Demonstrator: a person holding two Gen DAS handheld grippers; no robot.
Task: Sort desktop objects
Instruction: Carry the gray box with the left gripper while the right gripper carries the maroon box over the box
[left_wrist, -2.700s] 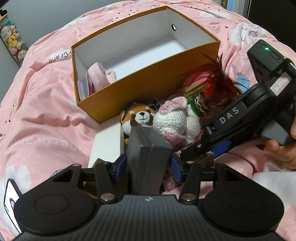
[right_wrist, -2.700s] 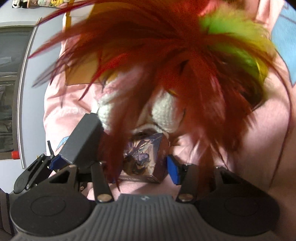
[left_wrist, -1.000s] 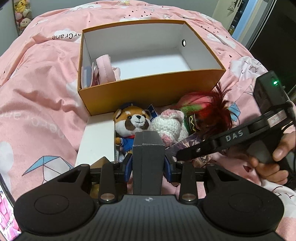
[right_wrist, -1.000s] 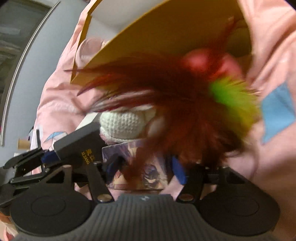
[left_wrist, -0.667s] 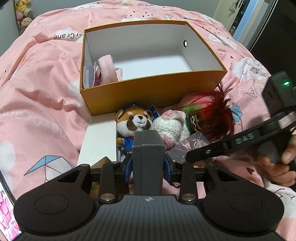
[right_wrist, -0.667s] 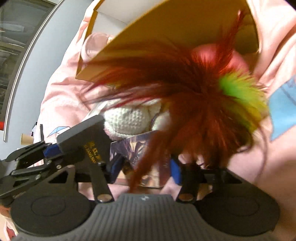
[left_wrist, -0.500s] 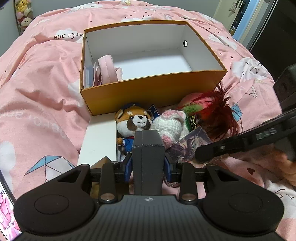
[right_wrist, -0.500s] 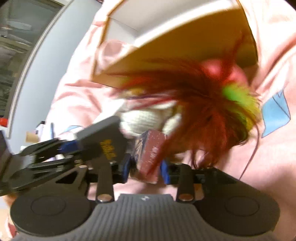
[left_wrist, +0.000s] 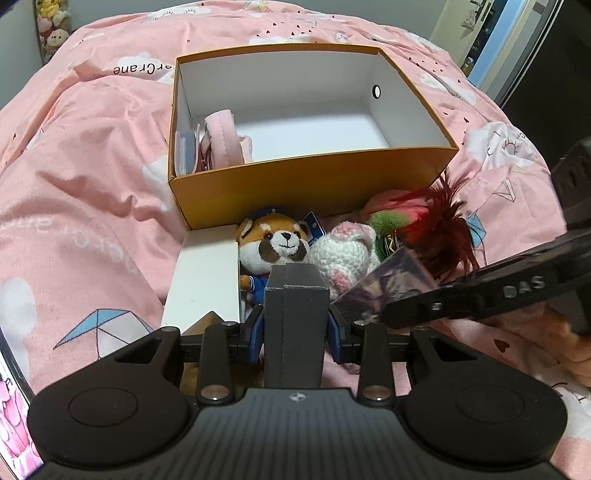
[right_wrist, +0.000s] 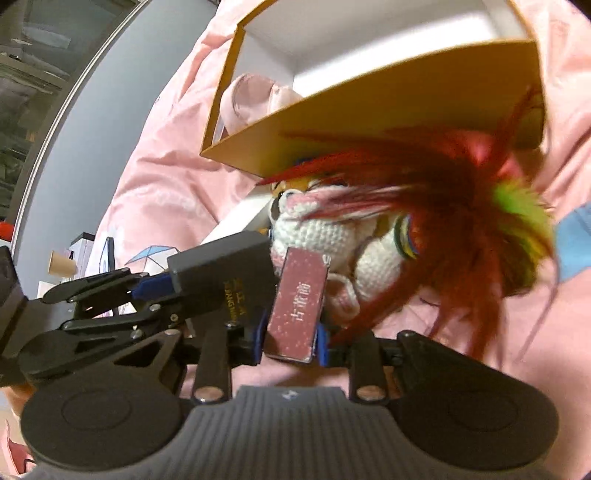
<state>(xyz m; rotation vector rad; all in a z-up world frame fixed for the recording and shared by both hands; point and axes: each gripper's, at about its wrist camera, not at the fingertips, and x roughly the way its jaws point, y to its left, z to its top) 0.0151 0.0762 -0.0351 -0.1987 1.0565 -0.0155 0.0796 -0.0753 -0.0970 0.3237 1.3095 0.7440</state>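
left gripper (left_wrist: 295, 328): clamped tight on the grey box (left_wrist: 295, 317)
right gripper (right_wrist: 290, 338): just squeezed shut around a small card box (right_wrist: 297, 308)

This is a bedroom in a home. A pink quilt (left_wrist: 92, 192) printed with clouds, paper cranes and lettering fills most of the left wrist view, rumpled into soft folds as bedding lies on a bed. At the upper left of that frame a row of small plush toys (left_wrist: 51, 29) sits against a grey wall. At the upper right stands a door frame (left_wrist: 491, 55) with a dark opening beside it. Near the middle, an orange cardboard box (left_wrist: 306, 184) rests on the quilt, with a red panda plush (left_wrist: 275, 240) and a crocheted toy (left_wrist: 347, 254) just below it, personal keepsakes rather than work goods.
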